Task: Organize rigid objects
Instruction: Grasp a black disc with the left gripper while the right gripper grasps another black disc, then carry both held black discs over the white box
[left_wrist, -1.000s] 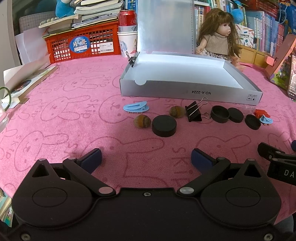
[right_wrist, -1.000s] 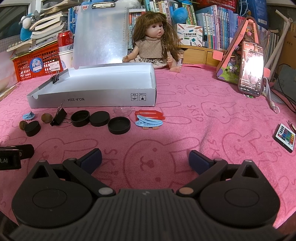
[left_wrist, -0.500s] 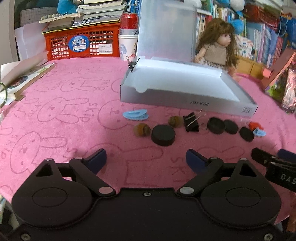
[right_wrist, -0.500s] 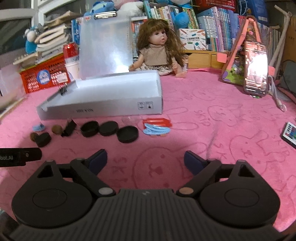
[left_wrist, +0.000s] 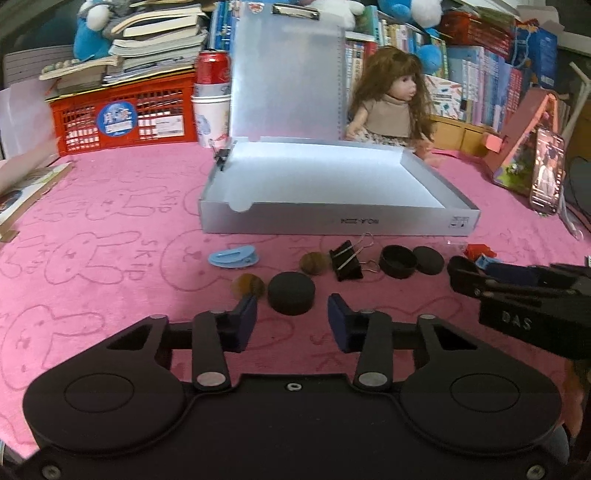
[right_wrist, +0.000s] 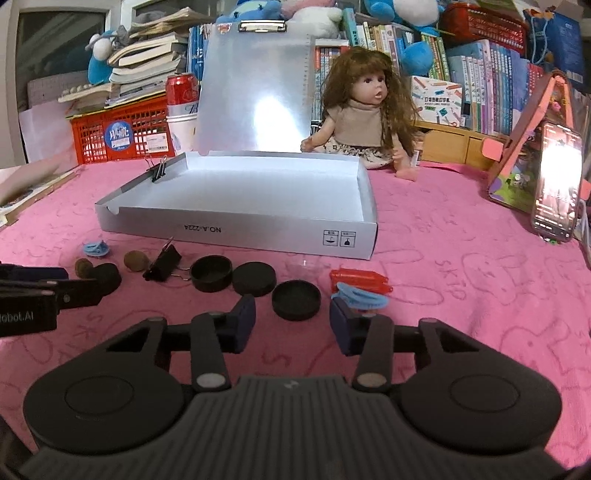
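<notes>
Caps (right_wrist: 296, 299), clips (right_wrist: 359, 297) and nuts (left_wrist: 248, 286) lay before the tray (left_wrist: 406, 221); right tool (right_wrist: 291, 323) hid one cap; both tools, left (left_wrist: 291, 320), gaped apart.

- Left tool (left_wrist: 291, 319): matte black smooth housing, two round discs, silver pivot screws, blue pads (left_wrist: 243, 323).
- Right tool (right_wrist: 291, 319): black ribbed housing, same discs and blue pads (right_wrist: 242, 321); white "DAS" lettering on its side.
</notes>
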